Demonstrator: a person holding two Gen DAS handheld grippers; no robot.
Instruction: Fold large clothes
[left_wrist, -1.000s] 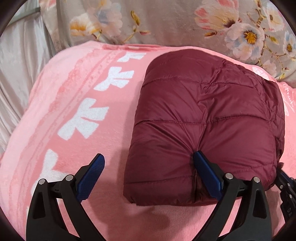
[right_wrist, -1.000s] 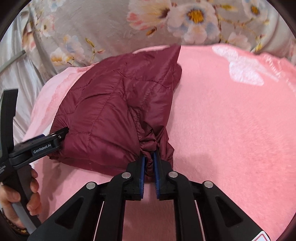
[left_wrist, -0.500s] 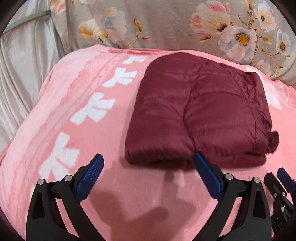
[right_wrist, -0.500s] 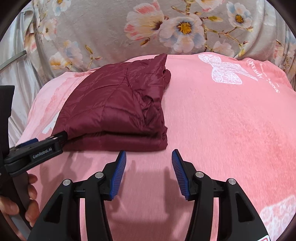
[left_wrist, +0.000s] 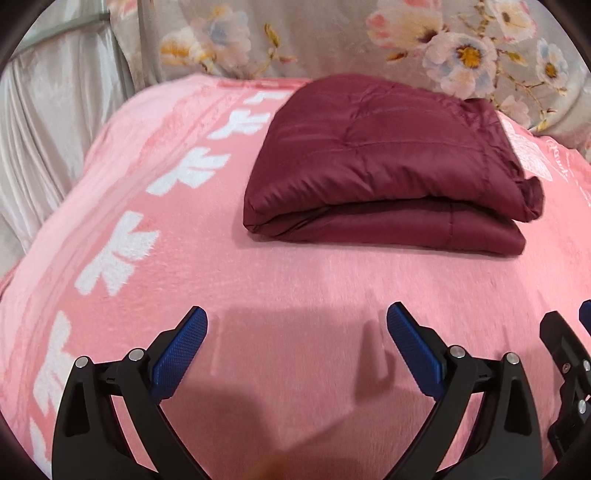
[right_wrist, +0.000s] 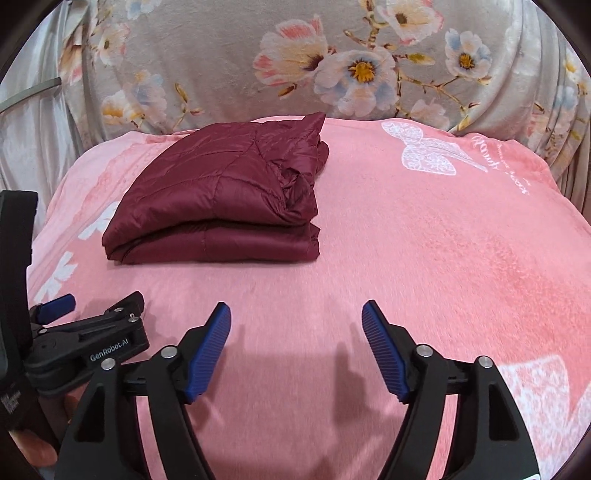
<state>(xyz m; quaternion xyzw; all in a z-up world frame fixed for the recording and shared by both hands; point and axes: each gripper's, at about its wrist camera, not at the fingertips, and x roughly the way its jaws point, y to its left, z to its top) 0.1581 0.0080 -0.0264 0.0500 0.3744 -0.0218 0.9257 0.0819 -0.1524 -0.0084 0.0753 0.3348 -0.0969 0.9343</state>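
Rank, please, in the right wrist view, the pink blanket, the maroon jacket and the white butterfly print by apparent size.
1. pink blanket, filling most of the view.
2. maroon jacket, folded on it.
3. white butterfly print, clearly smallest, though it lies farther from the camera.

Folded maroon quilted jacket (right_wrist: 218, 195) lies on pink fleece blanket (right_wrist: 424, 258), before grey floral fabric backdrop (right_wrist: 229, 62); both grippers nearer, apart from it.

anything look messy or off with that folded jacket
Mostly tidy: the maroon jacket lies folded on the pink blanket. Only its right end looks bunched and crumpled, with layers not flush.
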